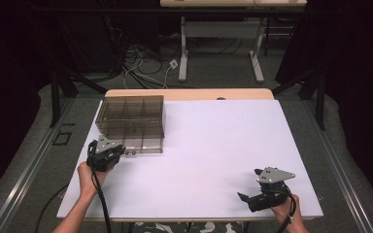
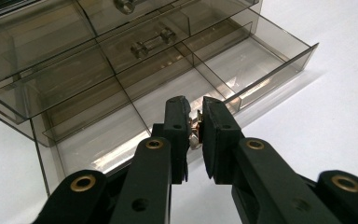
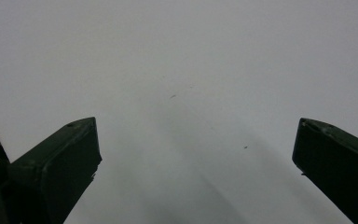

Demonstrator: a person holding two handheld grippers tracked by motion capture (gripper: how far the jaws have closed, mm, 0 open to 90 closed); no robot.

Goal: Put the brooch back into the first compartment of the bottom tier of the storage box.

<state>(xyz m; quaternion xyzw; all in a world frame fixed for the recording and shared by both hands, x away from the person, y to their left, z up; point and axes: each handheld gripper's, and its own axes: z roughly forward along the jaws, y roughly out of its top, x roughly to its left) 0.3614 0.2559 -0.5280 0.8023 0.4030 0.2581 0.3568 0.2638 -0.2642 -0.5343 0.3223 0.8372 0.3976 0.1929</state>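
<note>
1. The drawer box stands on the table, at its far left part.
2. The bottom drawer juts out of the box toward the person.
3. The left gripper sits just before the box, its jaws closed on the drawer handle.
4. The right gripper rests at the near right, well apart from the box.
5. A desk frame stands behind the table.

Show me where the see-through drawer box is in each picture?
High view: the drawer box sits at the table's far left, just beyond the left tool.
Left gripper view: it fills the upper half, bottom drawer pulled out.
Right gripper view: not in it.
Shared landmark: the white tabletop.
</note>
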